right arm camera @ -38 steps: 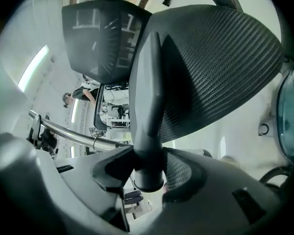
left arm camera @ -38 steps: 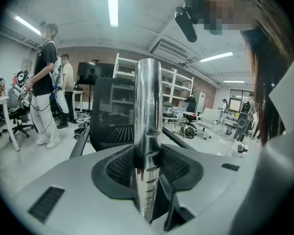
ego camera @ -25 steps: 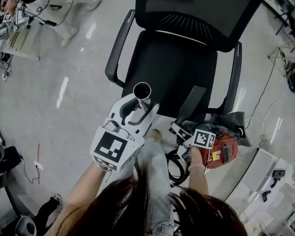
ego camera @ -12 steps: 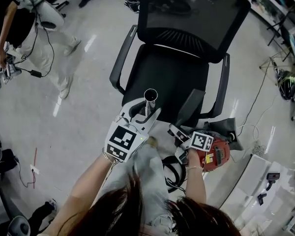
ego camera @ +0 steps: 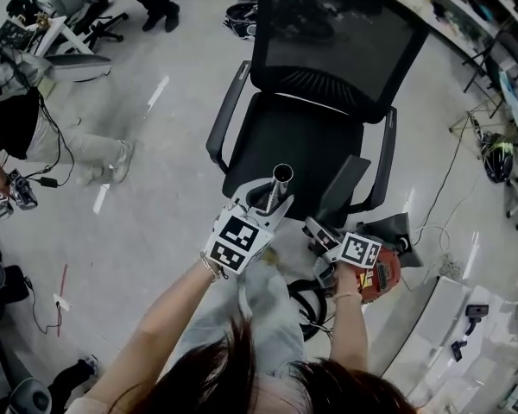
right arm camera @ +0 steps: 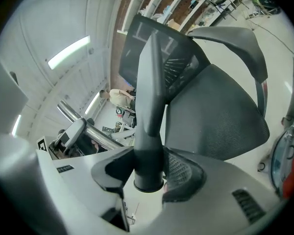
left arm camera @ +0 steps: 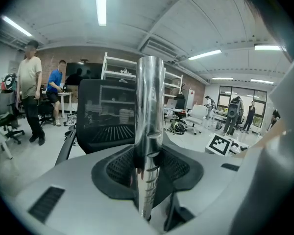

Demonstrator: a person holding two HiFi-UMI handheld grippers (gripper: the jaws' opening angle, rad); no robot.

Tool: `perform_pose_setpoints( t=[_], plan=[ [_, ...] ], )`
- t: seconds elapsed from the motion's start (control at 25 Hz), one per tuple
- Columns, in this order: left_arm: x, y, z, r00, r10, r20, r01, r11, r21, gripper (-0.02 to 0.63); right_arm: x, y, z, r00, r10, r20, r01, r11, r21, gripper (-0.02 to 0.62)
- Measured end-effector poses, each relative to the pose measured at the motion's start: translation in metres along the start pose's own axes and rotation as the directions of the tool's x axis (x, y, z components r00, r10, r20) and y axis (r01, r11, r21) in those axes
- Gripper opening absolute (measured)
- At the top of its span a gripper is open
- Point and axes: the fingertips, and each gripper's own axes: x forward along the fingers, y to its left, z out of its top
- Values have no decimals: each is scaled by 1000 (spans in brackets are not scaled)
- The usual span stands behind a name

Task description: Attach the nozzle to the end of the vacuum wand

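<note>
My left gripper (ego camera: 270, 200) is clamped on the shiny metal vacuum wand (ego camera: 281, 178). Its dark ribbed pads close on the tube from both sides, and the tube stands up past the jaw tips with its open round rim clear of everything. My right gripper (ego camera: 322, 229) holds the dark grey tapered plastic nozzle (ego camera: 343, 183) by its round collar. The collar's lower edge sits right at the pads, and the flattened tip slants away beyond the jaws. The two parts are near each other but apart – the wand lies off to the left of the right gripper's jaws and the nozzle off to the right of the left gripper's, with an open gap between them. Ahead of both grippers is the black mesh office chair (ego camera: 328, 128); its seat lies under that gap and its armrests flank it, the nozzle's tip reaching close to one of them. Just behind the right gripper – on its outer side – sits the red vacuum body (ego camera: 382, 274). Bare pale floor (ego camera: 155, 171) opens to the left of the left gripper.
</note>
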Motion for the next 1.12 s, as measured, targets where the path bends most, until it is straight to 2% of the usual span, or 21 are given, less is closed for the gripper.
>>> perform_pose_setpoints(
  t=[0.2, 0.4, 0.72, 1.12],
  plan=[
    [-13, -5, 12, 1000, -8, 23, 8, 1000, 11, 158, -13, 31, 2, 999, -1, 38, 1, 1000, 8, 189],
    [-26, -3, 1, 999, -37, -23, 37, 999, 2, 158, -21, 59, 7, 996, -16, 88, 15, 1000, 5, 189],
    [-41, -4, 2, 997, -54, -48, 54, 999, 4, 158, -44, 108, 15, 983, -25, 180, 31, 999, -30, 188],
    [-49, -12, 3, 994, -88, -65, 89, 996, 18, 158, -59, 148, 25, 968, -23, 249, 42, 997, -70, 188]
  ],
)
